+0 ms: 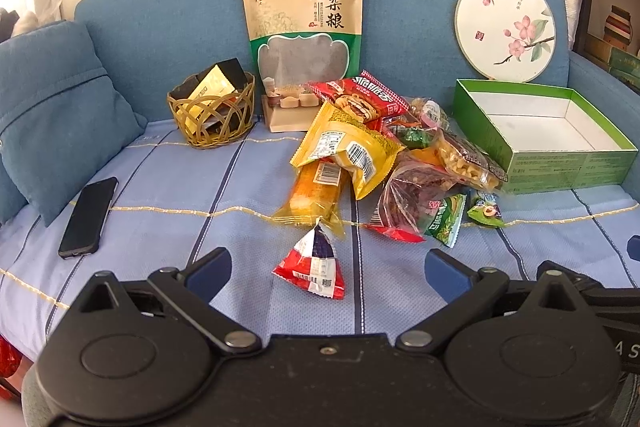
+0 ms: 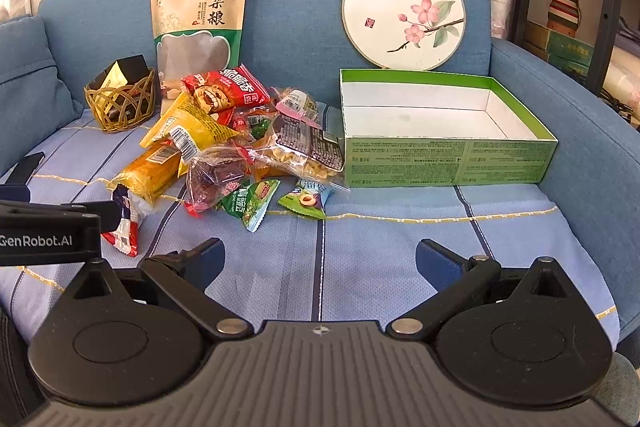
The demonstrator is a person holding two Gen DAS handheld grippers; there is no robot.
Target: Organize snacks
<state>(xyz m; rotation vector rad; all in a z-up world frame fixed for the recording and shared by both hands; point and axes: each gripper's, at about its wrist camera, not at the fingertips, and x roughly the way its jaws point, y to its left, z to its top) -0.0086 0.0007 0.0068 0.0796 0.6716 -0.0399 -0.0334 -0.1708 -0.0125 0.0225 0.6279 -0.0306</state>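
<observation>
- The snacks lie in a loose pile on the sofa seat, between the woven basket and the green box; the box is open at the top and holds nothing.
- One small triangular packet lies apart from the pile, nearest to the left gripper, just in front of the gap between its fingers.
- The left gripper is wide open and holds nothing.
- The right gripper is also wide open with nothing in it; before it is bare seat, and the pile is up and to its left, near the small green packets.
- I judge the packets light, soft and crinkly, with slippery film; some hold brittle pieces.
- It seems best to pinch a packet at its flat sealed edge or a corner, not across the puffed middle.
- The triangular packet can probably be taken at its upper point.
</observation>
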